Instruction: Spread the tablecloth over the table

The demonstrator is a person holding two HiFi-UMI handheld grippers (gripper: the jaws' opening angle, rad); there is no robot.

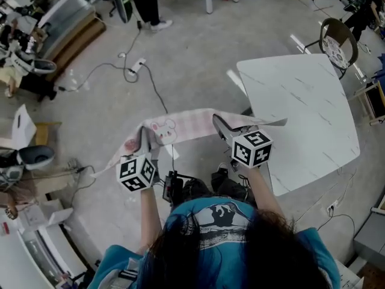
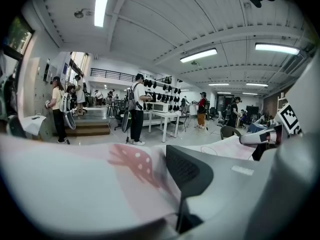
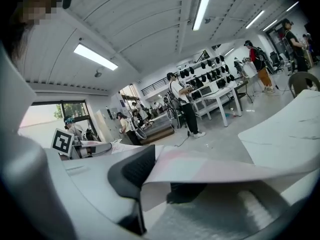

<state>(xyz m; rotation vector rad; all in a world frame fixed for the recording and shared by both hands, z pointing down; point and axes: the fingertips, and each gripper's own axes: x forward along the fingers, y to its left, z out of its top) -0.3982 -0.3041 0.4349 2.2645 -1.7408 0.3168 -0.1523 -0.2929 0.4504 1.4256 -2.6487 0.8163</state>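
Note:
I hold a pink checked tablecloth (image 1: 189, 124) with a bunny print stretched in the air between both grippers, left of the white marble table (image 1: 301, 101). My left gripper (image 1: 144, 142) is shut on the cloth's left part, and a loose end hangs past it toward the floor. My right gripper (image 1: 220, 125) is shut on the right part, whose tip reaches over the table's near corner. In the left gripper view the cloth (image 2: 95, 184) drapes over one jaw of the left gripper (image 2: 162, 171). In the right gripper view the cloth (image 3: 220, 166) lies between the jaws of the right gripper (image 3: 170, 184), with the table (image 3: 285, 129) ahead.
A round-backed chair (image 1: 337, 38) stands beyond the table. A power strip (image 1: 137, 65) and its cables cross the floor ahead. Boxes and equipment crowd the left side (image 1: 24, 131). A person (image 2: 136, 109) stands by white benches further off.

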